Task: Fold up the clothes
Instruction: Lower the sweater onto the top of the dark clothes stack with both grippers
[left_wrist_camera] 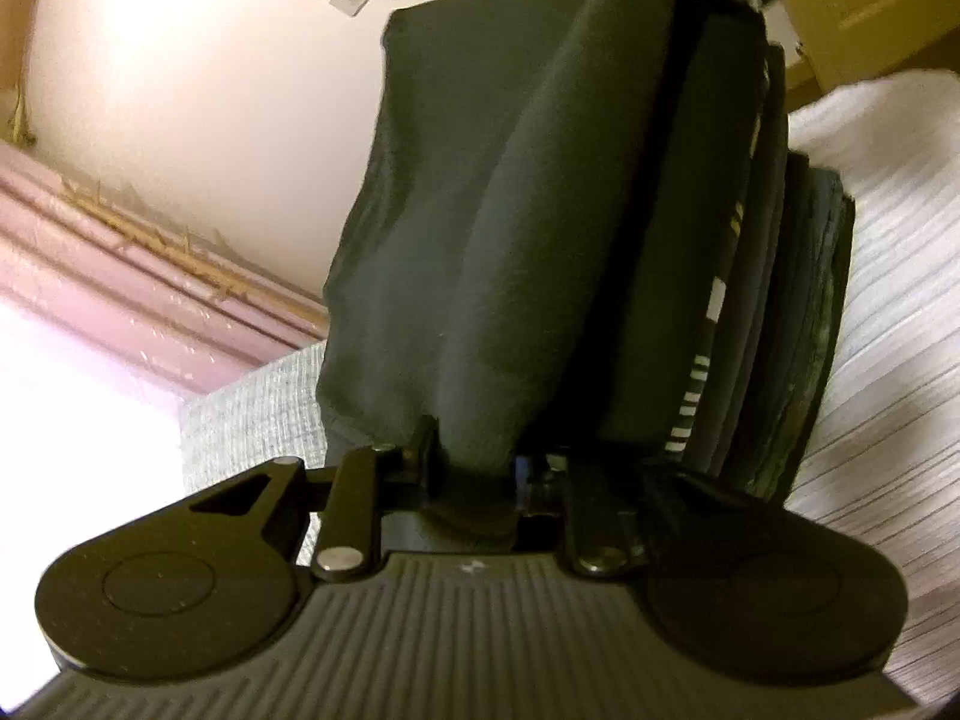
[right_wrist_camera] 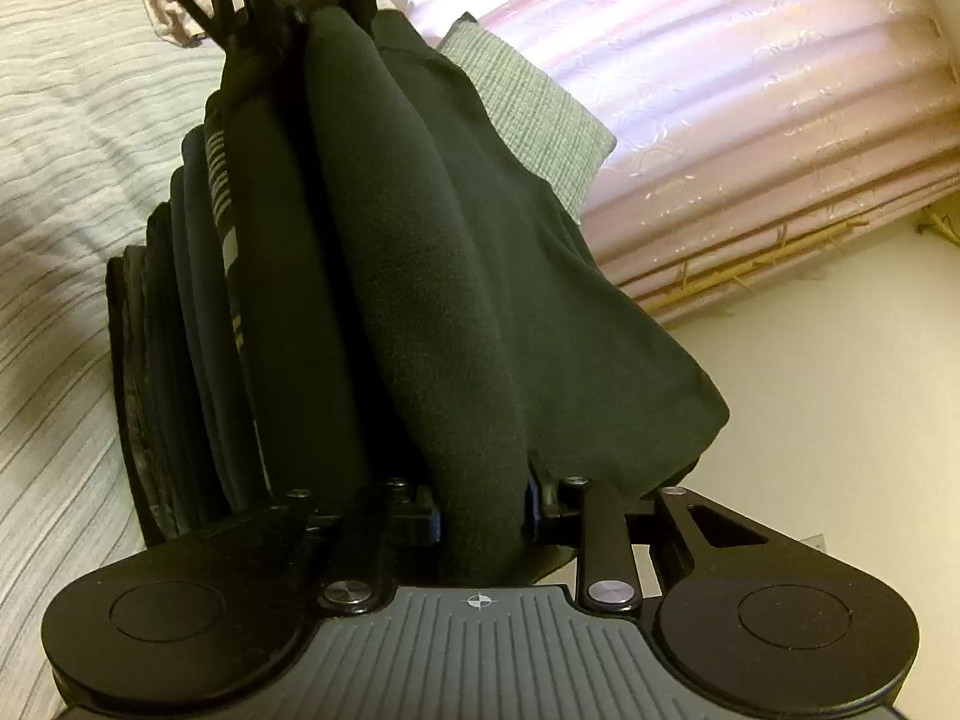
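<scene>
Both tongs are closed on the same dark garment (left_wrist_camera: 510, 228), and we hold it stretched between them. Our left gripper (left_wrist_camera: 474, 480) pinches one end of the cloth, which bunches into a narrow neck between its fingers. Our right gripper (right_wrist_camera: 486, 516) pinches the other end in the same way, and from the right wrist view we see the left gripper at the far end of the cloth, near the top edge. From the left wrist view the right gripper appears likewise at the far top, partly blurred.

Between the two grips the garment is folded along its length and hangs down as a soft sheet. It is just beside a stack of folded dark clothes (right_wrist_camera: 180, 300), and we cannot tell if it touches the stack. One piece in this stack has a striped edge (right_wrist_camera: 219, 180). The stack lies on a white bedcover (right_wrist_camera: 66, 120) with fine ribbed lines. A grey pillow (right_wrist_camera: 534, 114) sits behind the garment, next to pink curtains (right_wrist_camera: 750, 120). A cream wall (left_wrist_camera: 210, 90) is behind.
</scene>
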`<action>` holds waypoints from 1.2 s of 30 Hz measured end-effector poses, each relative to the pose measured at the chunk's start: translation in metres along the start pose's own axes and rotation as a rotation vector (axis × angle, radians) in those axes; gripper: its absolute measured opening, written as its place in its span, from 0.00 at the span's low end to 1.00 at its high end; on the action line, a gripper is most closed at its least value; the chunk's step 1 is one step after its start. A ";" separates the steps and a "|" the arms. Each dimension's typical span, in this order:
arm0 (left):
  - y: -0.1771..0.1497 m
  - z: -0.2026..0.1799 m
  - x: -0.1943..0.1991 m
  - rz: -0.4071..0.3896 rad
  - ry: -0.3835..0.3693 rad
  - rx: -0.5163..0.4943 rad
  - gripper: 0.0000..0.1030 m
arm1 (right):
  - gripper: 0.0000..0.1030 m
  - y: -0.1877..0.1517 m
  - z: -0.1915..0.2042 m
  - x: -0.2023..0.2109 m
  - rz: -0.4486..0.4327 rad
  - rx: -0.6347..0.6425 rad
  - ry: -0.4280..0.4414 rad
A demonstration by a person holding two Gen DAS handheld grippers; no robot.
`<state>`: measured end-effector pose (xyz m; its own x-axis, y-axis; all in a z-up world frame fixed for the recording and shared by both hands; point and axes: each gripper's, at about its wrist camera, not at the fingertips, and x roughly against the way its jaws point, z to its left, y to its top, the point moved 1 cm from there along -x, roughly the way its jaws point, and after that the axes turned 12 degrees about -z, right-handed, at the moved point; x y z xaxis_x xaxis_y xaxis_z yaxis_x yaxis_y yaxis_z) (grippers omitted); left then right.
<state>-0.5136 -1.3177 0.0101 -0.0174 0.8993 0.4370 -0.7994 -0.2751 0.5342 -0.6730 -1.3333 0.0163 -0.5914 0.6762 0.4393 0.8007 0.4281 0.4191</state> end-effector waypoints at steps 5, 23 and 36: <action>-0.003 0.019 0.024 -0.019 -0.035 0.158 0.27 | 0.27 0.001 -0.002 -0.005 0.015 -0.019 -0.010; 0.013 0.062 0.009 0.020 -0.042 0.511 0.22 | 0.29 0.001 0.013 0.000 0.029 0.032 -0.071; -0.001 0.062 0.002 0.030 -0.034 0.554 0.22 | 0.31 0.011 -0.092 0.018 -0.151 -0.787 0.026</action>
<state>-0.4759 -1.3370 0.0554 -0.0084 0.8795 0.4758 -0.3636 -0.4460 0.8178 -0.6834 -1.3718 0.1020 -0.6977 0.6266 0.3473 0.4155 -0.0409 0.9087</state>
